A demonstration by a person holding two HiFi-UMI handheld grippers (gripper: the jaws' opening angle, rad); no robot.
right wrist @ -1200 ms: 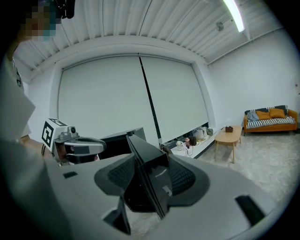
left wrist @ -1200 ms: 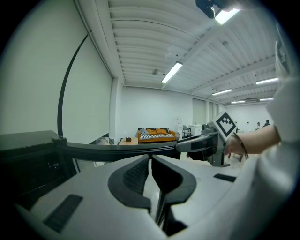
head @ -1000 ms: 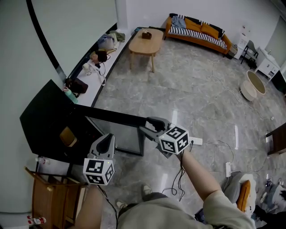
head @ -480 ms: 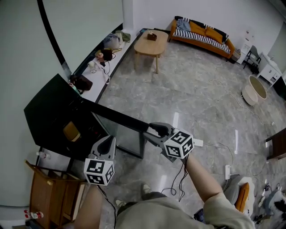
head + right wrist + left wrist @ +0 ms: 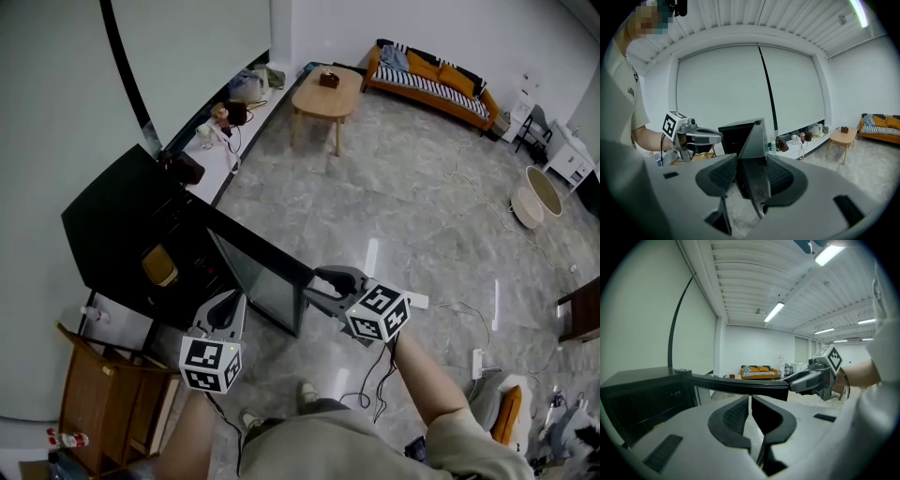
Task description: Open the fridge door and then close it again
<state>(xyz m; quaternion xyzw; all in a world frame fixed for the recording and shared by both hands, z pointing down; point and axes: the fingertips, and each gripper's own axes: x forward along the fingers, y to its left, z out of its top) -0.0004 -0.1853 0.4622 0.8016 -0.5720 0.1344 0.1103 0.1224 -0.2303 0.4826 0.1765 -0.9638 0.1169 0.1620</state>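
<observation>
Grips the free edge of the fridge door (image 5: 258, 272) with the right gripper (image 5: 317, 284), ribbed pads pressed on both faces after just closing a touch. Finds that door swung partway out from a small, boxy black fridge (image 5: 122, 234). Carries the left gripper (image 5: 223, 314) pinched together on nothing, near the fridge's open front. Should swing light and rigid (glossy dark face, probably slick under the pads). Best taken at the outer top corner, far from the hinge, across the flat slab's thin squared edge.

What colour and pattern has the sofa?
The sofa is orange with a striped seat; it shows best in the head view.
</observation>
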